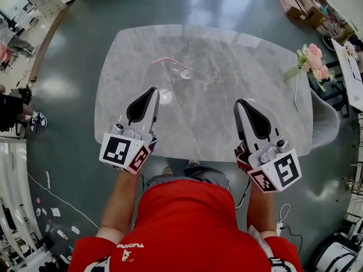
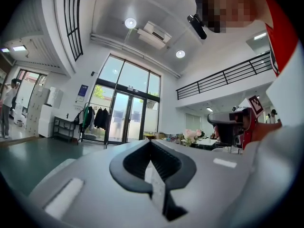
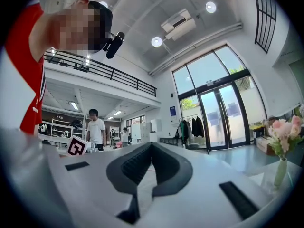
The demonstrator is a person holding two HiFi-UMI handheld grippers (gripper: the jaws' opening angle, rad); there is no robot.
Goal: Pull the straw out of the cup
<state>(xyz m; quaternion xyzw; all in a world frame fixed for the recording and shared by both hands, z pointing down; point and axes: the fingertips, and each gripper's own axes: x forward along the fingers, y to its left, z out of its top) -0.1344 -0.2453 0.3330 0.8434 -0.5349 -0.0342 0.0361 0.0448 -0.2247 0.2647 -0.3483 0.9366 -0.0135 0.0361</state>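
Note:
A clear glass cup stands on the far half of the marble table, with a pink straw slanting out of it to the left. My left gripper hovers over the table's near left part, well short of the cup, jaws shut with nothing between them. My right gripper is level with it over the near right part, also shut and empty. In the left gripper view the gripper points level into the room, as does the gripper in the right gripper view. Neither gripper view shows the cup or straw.
A vase of pink flowers stands at the table's right edge, with a grey chair beside it. A person in red holds the grippers at the near edge. Other people stand far off at the left.

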